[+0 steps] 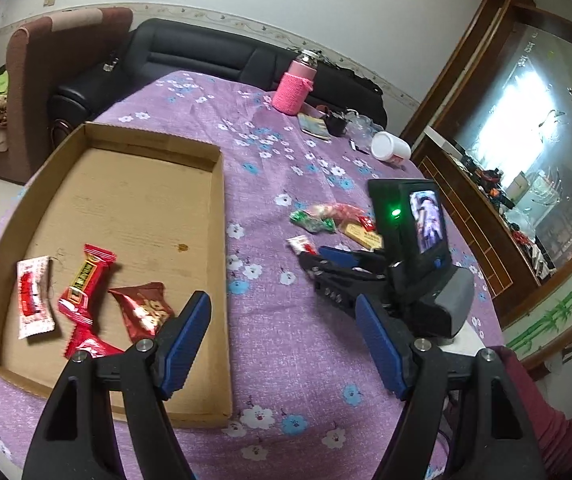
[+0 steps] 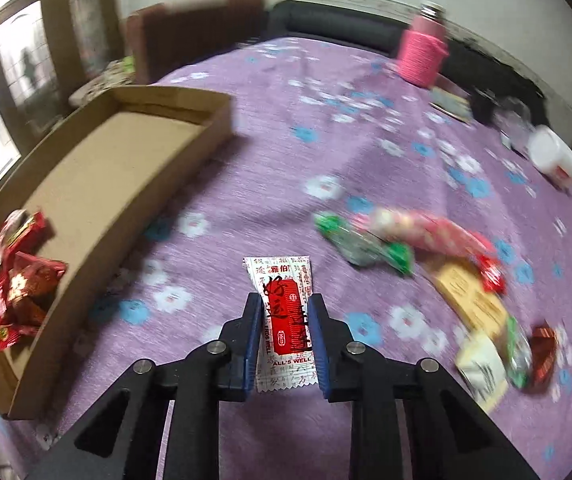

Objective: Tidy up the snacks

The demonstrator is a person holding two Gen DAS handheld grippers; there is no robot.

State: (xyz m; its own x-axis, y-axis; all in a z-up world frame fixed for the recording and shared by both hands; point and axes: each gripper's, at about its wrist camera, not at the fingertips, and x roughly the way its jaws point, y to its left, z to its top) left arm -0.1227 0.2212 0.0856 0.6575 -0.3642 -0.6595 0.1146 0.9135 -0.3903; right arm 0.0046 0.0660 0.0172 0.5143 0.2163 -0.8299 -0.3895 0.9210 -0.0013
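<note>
My right gripper [image 2: 285,300] is shut on a white packet with a red label [image 2: 286,312], held just above the purple flowered cloth. In the left wrist view that gripper [image 1: 326,260] shows with the packet [image 1: 300,245] at its tip. Right of it lie loose snacks: a green-wrapped one [image 2: 362,246], a long pink one [image 2: 426,230], a yellow one [image 2: 470,296]. The cardboard tray [image 1: 222,200] holds a white-red packet [image 1: 34,300], a red candy [image 1: 86,284] and a dark red packet [image 1: 144,310]. My left gripper [image 1: 282,300] hangs open over the tray's right wall, with nothing between its fingers.
A pink-sleeved bottle [image 1: 294,86] stands at the table's far edge, with a white jar [image 1: 390,148] on its side and small clutter near it. A dark sofa [image 1: 190,56] and a brown armchair [image 1: 66,48] stand behind. A maroon sleeve [image 1: 546,420] shows at lower right.
</note>
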